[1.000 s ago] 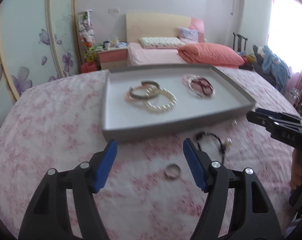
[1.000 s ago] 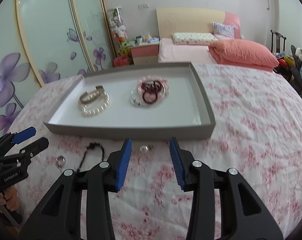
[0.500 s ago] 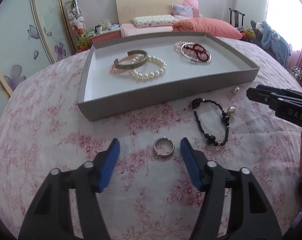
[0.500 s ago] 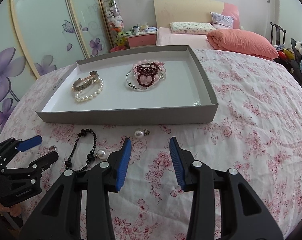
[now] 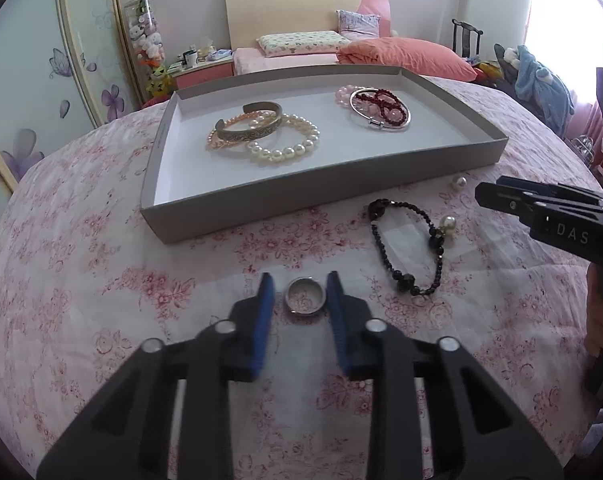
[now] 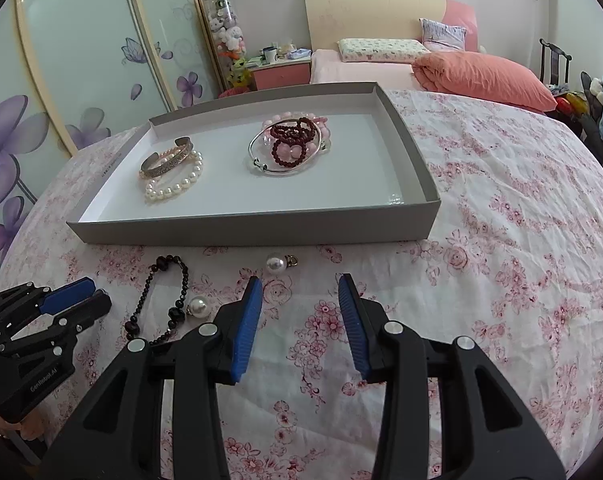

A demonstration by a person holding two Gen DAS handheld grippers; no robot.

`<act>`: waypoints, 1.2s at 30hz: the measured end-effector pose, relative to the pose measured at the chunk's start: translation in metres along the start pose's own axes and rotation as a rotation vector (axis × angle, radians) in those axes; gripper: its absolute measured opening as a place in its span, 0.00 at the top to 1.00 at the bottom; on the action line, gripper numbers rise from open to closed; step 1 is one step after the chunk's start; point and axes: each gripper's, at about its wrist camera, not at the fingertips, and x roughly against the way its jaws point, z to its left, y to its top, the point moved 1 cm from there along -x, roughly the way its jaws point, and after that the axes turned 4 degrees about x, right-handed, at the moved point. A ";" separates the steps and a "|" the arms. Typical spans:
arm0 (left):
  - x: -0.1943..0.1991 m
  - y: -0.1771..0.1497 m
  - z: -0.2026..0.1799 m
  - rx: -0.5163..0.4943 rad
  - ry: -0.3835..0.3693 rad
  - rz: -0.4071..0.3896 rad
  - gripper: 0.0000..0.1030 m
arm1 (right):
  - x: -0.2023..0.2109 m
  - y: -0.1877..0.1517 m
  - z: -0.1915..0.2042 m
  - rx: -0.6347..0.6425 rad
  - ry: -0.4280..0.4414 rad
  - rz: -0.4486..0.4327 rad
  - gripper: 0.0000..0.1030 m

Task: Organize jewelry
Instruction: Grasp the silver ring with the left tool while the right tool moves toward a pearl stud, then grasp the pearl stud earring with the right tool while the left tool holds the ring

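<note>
Left gripper [image 5: 301,285] points down at the floral bedspread [image 5: 101,320], its jaws closing around a silver ring [image 5: 304,296] that lies flat between the blue pads [image 5: 263,312]; a thin gap shows on each side, so the pads do not yet press it. Right gripper [image 6: 299,286] hovers half open over bare cloth, holding nothing. Black bead bracelet [image 5: 409,248] lies just right of the ring, a pearl charm [image 5: 447,222] touching it. Second pearl [image 6: 276,263] sits near the grey tray [image 5: 321,190]. Inside the tray: metal cuff [image 5: 248,125] on pearl bracelets [image 5: 285,148] at left; silver bangle [image 5: 381,114] with dark red beads at right.
</note>
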 end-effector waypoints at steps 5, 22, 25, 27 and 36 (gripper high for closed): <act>0.001 0.000 0.004 0.016 -0.006 0.000 0.78 | 0.000 0.000 0.000 -0.001 0.001 0.000 0.60; 0.001 0.001 0.016 0.046 0.023 0.002 0.79 | -0.003 0.003 0.005 0.018 0.022 0.006 0.61; 0.001 0.002 0.024 0.067 0.043 0.002 0.79 | -0.007 0.007 0.010 0.032 0.029 0.011 0.66; 0.001 0.002 0.028 0.073 0.050 0.002 0.79 | -0.010 0.009 0.013 0.040 0.028 0.018 0.67; 0.003 0.001 0.034 0.080 0.056 -0.002 0.79 | -0.023 0.016 0.020 0.064 -0.002 0.047 0.78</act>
